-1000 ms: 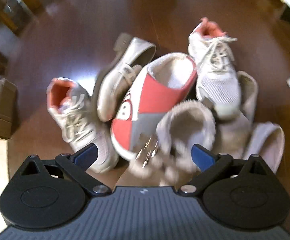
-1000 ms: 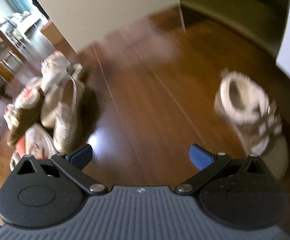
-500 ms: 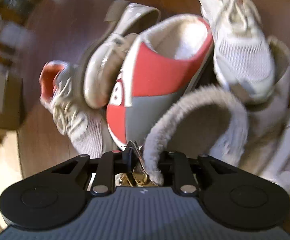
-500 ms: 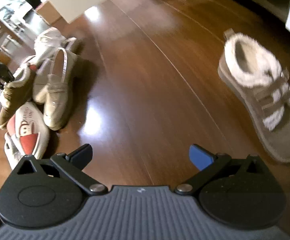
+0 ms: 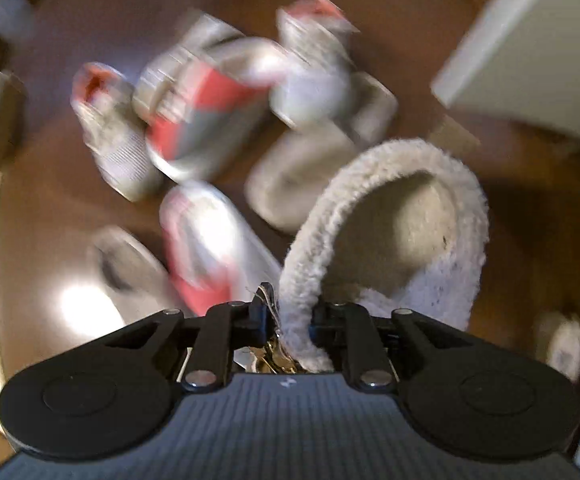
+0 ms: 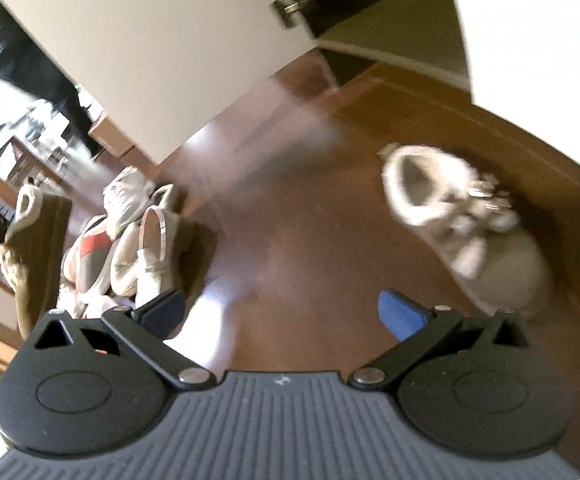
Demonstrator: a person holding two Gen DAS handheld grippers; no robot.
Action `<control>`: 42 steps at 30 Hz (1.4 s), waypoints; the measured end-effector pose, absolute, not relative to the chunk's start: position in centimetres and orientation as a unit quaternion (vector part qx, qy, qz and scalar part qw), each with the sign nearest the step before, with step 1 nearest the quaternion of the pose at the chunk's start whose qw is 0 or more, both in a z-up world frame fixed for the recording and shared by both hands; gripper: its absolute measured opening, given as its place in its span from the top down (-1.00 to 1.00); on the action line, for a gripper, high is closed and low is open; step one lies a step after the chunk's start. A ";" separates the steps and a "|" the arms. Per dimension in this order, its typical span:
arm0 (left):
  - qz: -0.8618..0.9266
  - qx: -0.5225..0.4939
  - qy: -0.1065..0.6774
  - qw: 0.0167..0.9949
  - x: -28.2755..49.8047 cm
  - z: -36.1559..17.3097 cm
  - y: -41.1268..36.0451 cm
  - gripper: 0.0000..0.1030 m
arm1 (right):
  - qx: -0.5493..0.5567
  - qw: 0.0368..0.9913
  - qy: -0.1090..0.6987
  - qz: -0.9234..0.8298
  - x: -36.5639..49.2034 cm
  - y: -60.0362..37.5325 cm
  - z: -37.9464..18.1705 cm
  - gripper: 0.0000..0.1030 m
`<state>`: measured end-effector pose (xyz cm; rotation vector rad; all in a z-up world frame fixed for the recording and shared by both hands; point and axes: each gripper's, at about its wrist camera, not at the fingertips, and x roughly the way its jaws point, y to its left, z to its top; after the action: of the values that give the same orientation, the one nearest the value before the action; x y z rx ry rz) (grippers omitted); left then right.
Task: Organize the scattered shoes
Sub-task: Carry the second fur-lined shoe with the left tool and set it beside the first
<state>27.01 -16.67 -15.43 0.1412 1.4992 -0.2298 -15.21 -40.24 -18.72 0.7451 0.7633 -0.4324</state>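
Brown wooden floor (image 6: 290, 248); left gripper (image 5: 287, 316) clamps a tan boot's (image 5: 410, 224) fluffy cream collar; right gripper (image 6: 281, 308) gapes empty.

The left claw (image 5: 287, 316) pointed straight down, and its jaws were closed tight on the fleecy collar of a furry shoe (image 5: 390, 236), which hung from it above the floor. The right claw (image 6: 281, 312) pointed down at a slant toward the floor. Its jaws stood wide apart, with nothing between the blue pads (image 6: 402, 314). No hand or sleeve was visible in either view.
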 end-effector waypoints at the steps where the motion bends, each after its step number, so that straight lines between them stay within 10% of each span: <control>1: -0.113 0.061 0.688 0.714 25.5 -16.4 -17.9 0.63 | 0.353 0.837 0.360 -0.211 -16.3 -40.5 -18.6 -0.98; 11: -0.191 0.052 0.784 0.589 11.7 -27.8 -30.5 0.41 | 0.372 0.789 0.366 -0.324 -26.1 -43.8 -19.6 -0.99; 17: -0.279 0.068 0.714 0.639 11.1 -20.4 -29.8 -0.29 | 0.346 0.795 0.385 -0.315 -24.8 -43.6 -21.2 -0.98; 24: -0.298 0.146 0.625 0.707 10.4 -14.1 -23.7 -0.54 | 0.292 0.821 0.447 -0.203 -17.7 -39.1 -26.1 -0.99; 35: -0.314 0.083 0.664 0.674 10.2 -16.3 -20.4 -0.54 | 0.069 0.860 0.488 -0.131 -11.5 -33.7 -33.3 -0.68; 42: -0.334 0.095 0.654 0.672 9.6 -17.7 -21.9 -0.54 | 0.012 0.863 0.492 -0.116 -12.5 -38.8 -32.5 -0.83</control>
<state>9.58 -21.86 -17.75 0.2144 1.4742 -0.7523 -12.48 -38.80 -32.53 0.0255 1.0305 -0.2424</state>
